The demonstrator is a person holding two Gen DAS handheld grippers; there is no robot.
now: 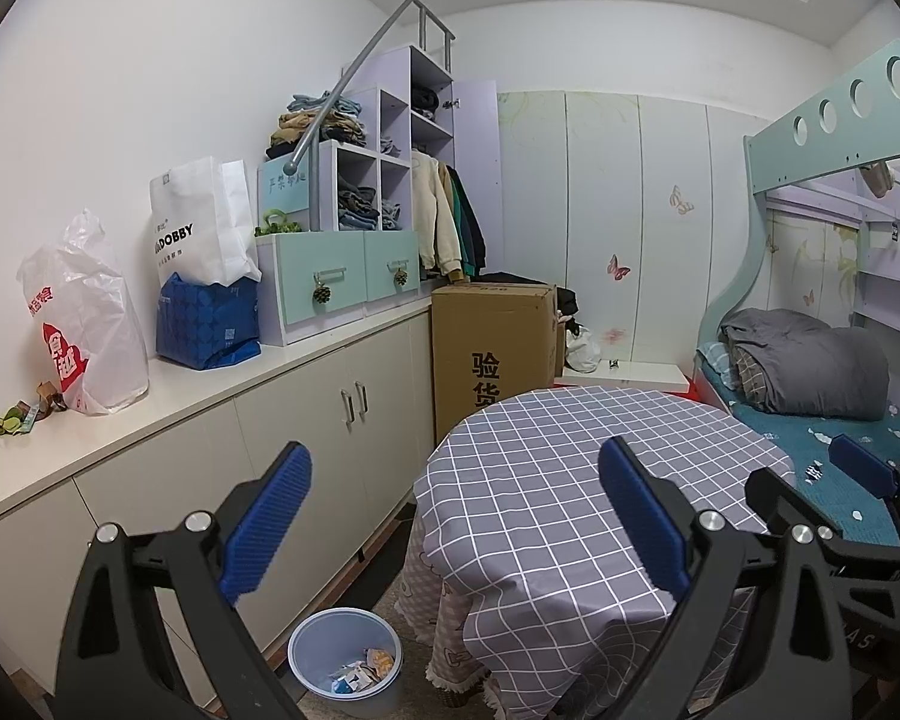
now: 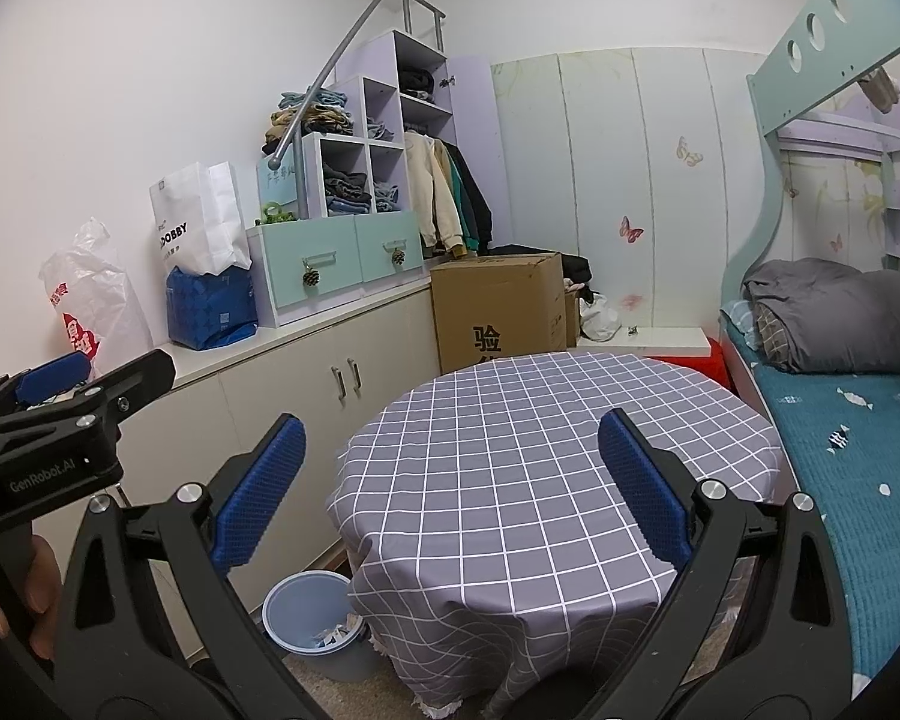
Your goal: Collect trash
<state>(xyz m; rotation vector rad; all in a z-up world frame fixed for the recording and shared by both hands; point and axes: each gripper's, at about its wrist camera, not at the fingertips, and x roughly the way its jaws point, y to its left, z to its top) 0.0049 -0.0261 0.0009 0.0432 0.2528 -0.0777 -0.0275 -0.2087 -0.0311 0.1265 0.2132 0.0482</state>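
Both tools were held up over the round tabletop (image 1: pixel 570 480) with the grey checked cloth, and neither had anything in it. The left tool (image 1: pixel 455 516) had its blue pads spread wide, nothing between them. Same deal with the right tool (image 2: pixel 450 489), jaws wide apart over the cloth. In the right wrist view you could also see the left tool off to the side with a hand (image 2: pixel 27 588) wrapped around its handle.

The trash itself was already sitting in the blue bin (image 1: pixel 345 657) on the floor, tucked right beside the hanging edge of the tablecloth and in front of the white cabinet (image 1: pixel 306 420). Crumpled wrappers (image 1: pixel 363 669) were piled at the bottom of it. The cloth on top looked bare in both views.

There was also a little heap of scraps (image 1: pixel 24 414) on the cabinet's counter, just beside a white plastic bag (image 1: pixel 84 324) with red print. Further along the counter stood a blue bag (image 1: pixel 207 324) with a white paper bag (image 1: pixel 204 222) in it. A cardboard box (image 1: pixel 492 348) stood on the floor behind the tabletop, and a bed (image 2: pixel 858 450) with a folded grey blanket ran along the right.
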